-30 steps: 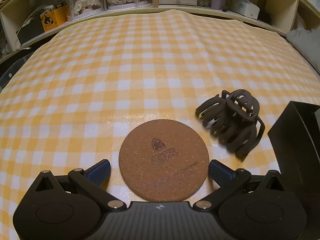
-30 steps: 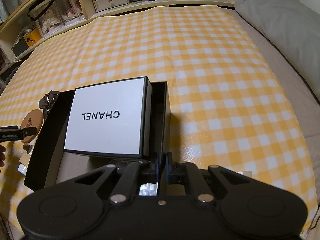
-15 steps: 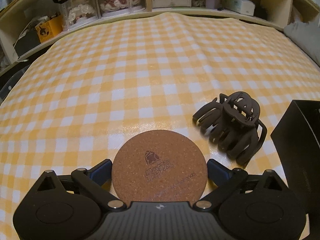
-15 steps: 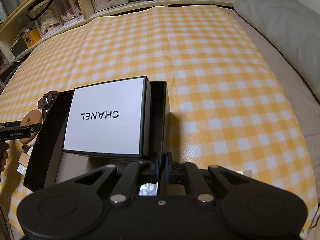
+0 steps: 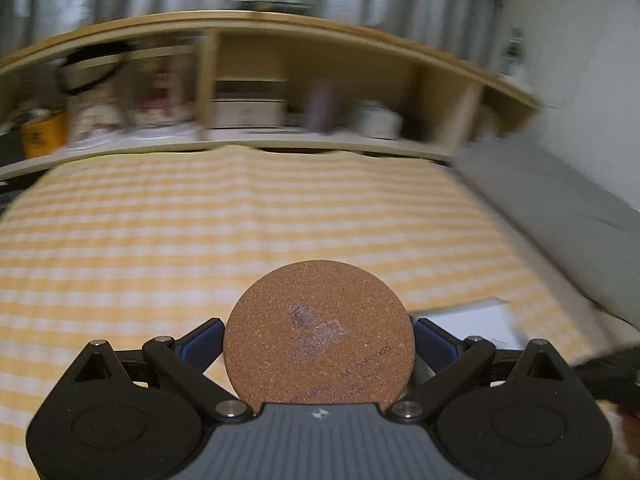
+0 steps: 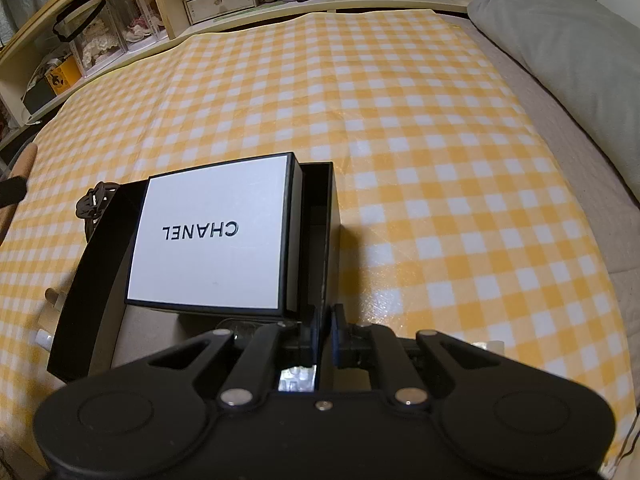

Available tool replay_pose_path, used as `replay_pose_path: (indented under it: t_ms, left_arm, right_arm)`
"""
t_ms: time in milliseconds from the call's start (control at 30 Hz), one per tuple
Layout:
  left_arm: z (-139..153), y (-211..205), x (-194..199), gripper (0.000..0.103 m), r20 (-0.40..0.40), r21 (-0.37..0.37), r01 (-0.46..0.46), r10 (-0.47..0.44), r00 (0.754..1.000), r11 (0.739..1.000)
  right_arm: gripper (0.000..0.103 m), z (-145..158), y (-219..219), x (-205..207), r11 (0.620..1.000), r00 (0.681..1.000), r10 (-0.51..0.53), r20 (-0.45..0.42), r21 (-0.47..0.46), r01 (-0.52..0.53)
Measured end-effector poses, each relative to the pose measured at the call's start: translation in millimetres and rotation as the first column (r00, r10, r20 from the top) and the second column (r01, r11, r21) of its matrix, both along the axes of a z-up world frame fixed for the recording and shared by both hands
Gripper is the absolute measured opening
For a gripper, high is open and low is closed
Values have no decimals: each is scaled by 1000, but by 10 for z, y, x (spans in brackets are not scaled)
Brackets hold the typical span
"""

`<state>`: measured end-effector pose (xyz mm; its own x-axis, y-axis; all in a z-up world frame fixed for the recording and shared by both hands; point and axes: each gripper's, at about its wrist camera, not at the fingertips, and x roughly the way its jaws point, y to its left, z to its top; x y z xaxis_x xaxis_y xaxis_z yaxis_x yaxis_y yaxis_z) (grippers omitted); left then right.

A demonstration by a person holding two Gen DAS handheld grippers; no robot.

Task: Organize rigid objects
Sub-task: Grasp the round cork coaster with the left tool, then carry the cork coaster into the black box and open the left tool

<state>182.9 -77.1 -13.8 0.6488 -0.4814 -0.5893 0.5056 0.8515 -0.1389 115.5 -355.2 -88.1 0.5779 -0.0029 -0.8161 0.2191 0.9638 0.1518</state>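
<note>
Tongs on my left (image 5: 318, 338) are clenched on the cork coaster (image 5: 318, 332), one blue pad (image 5: 202, 342) against each side of its rim, and the disc sits clear of the checked cloth (image 5: 200, 240), raised in front of the camera. Tongs on my right (image 6: 323, 330) are pinched tight on the near wall of the black box (image 6: 320, 216), one finger inside it and one outside.

Counting what I can see: one coaster, one black box, one white lidded box (image 6: 212, 236) printed CHANEL lying inside the black one, one dark claw hair clip (image 6: 94, 204) on the cloth just past the box's far left corner, and one grey pillow (image 6: 560, 44) at the right edge of the bed.

My left hand points shallowly downward across the bed toward the wooden shelves (image 5: 280, 92); that view is smeared with motion blur. My right hand tilts more steeply down over the box, and its view is sharp.

Round, flat and speckled brown, the coaster carries a faint stamped logo and a line of small lettering near its lower edge; I cannot read the words. It is held nearly face-on to the lens, unbent.
</note>
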Motion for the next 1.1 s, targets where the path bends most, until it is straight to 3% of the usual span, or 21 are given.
replay_pose_path:
  t_ms: [167,267,500,800,1100]
  left_arm:
    - [-109,-460,-383,99,-42,-15,162,-163,986,987]
    - [-245,-676,-496,99,-58,2,209,-208,976,978]
    - [-533,-855,-522,99,-78,39,215,-212,974,976]
    - [-599,-870,-561,99,-60,57,216,-212,975,975]
    - [-681,-855,-550,100,-145,43,272,-263,954,961]
  right_arm:
    - [7,1,1,2,1000,1000,0,0,1,0]
    - [7,5,6,3,1000,1000,-1,0,1,1]
    - [7,-15,-13,-1,1000,1000,-2,0,3,2]
    - [7,-19,-16,1,1000,1000,-2,0,2,2]
    - [7,-17,-15,-3,1000,1000,-2,0,2,2]
